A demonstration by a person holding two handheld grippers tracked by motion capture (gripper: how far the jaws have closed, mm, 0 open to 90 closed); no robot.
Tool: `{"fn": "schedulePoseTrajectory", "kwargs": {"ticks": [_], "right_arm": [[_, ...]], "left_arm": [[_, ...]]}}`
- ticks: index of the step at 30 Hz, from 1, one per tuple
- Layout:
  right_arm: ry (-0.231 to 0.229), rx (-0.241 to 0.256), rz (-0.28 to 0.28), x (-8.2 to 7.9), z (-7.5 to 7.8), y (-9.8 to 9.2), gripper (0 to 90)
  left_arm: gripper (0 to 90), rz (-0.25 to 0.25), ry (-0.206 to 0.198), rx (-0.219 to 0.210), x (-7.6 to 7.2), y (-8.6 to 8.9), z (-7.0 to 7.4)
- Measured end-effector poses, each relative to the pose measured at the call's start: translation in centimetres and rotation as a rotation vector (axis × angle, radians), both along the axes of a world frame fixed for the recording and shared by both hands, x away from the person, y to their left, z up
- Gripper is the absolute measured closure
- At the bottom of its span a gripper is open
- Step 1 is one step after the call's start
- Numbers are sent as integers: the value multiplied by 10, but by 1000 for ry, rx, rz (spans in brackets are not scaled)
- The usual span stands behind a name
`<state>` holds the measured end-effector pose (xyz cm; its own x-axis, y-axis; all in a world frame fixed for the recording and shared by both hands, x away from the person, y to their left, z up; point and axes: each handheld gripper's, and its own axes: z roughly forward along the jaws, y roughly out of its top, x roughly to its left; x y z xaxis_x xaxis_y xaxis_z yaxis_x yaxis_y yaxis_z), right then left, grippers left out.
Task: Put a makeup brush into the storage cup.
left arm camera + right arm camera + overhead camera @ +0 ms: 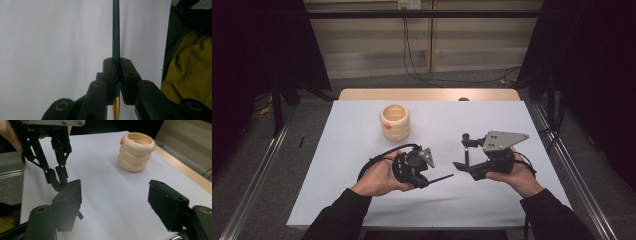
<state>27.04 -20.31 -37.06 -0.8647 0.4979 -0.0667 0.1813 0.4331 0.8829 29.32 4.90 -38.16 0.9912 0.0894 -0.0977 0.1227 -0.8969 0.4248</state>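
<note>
I have the left hand-held gripper (pixel 426 172) clamped on a thin dark rod (pixel 116 37) held level over the bench (pixel 492 200), right hand-held gripper (pixel 115 205) spread wide, probably to receive it.

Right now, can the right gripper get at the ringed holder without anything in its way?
Probably yes: the right gripper is open, and bare white sheet lies between it and the ringed holder.
</note>
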Motion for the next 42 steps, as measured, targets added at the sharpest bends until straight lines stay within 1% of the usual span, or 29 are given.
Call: {"fn": "schedulePoseTrajectory", "kwargs": {"ticks": [1,3,4,6,7,9,10,12,13,14,15,16,17,18,19,21,22,24,25,26,27,28,29,32,33,34,35,39,42], "right_arm": [[15,-10,10,2,1,1,315],[41,-40,48,5,2,4,318],[61,-57,65,6,2,5,334],[84,-107,100,8,1,9,334],[93,-131,108,9,0,11,350],[112,-143,111,11,-1,13,361],[113,-147,103,12,-1,14,357],[113,-162,119,13,-2,14,343],[113,-170,125,13,-3,15,328],[115,-185,138,13,-3,16,336],[118,-200,158,13,-4,16,391],[123,-214,176,12,-5,17,413],[132,-225,189,13,-5,18,423],[144,-233,218,14,-6,18,418],[152,-244,230,15,-6,19,418],[161,-286,252,16,-6,22,431],[166,-300,271,16,-6,24,446],[189,-320,305,17,-5,27,508],[189,-323,326,17,-5,29,554],[197,-327,336,18,-6,30,571],[203,-338,343,18,-6,32,585],[207,-343,356,19,-7,33,596],[216,-348,373,19,-8,34,598],[228,-386,375,18,-11,38,620],[240,-386,385,18,-12,39,622],[250,-398,381,18,-13,40,630],[251,-404,382,18,-14,41,635],[258,-442,409,16,-20,48,649],[272,-455,432,15,-25,53,665]], "left_arm": [[837,-9,-3,11,0,-1,0],[837,-3,4,10,-1,-2,-2],[837,-15,1,12,0,-3,-2],[836,-3,8,5,-1,-3,-3],[837,-5,8,6,0,-3,-3],[837,-11,10,9,1,-2,-2],[836,2,11,-3,1,-2,-2],[837,-10,7,7,1,-1,-2],[837,-6,16,4,0,-2,-2],[837,-12,5,5,1,-3,-3],[837,-8,14,5,0,-4,-4],[836,-8,14,7,-1,-5,-4],[837,-21,17,17,-1,-5,-5],[836,-19,17,11,-2,-6,-6],[837,-13,28,21,-3,-7,-6],[836,-33,22,27,-2,-8,-7],[836,-24,28,21,-3,-8,-7],[836,-25,25,27,-3,-9,-8],[836,-29,28,29,-3,-9,-8],[837,-33,29,35,-3,-9,-8],[836,-31,30,27,-3,-10,-9],[836,-39,31,41,-4,-10,-9],[837,-28,36,36,-5,-10,-9],[836,-27,35,32,-5,-11,-10],[837,-39,28,39,-5,-11,-10],[836,-32,22,36,-6,-11,-11],[836,-40,28,44,-6,-12,-10],[836,-55,29,46,-6,-13,-11],[836,-74,31,50,-7,-14,-12]]}}
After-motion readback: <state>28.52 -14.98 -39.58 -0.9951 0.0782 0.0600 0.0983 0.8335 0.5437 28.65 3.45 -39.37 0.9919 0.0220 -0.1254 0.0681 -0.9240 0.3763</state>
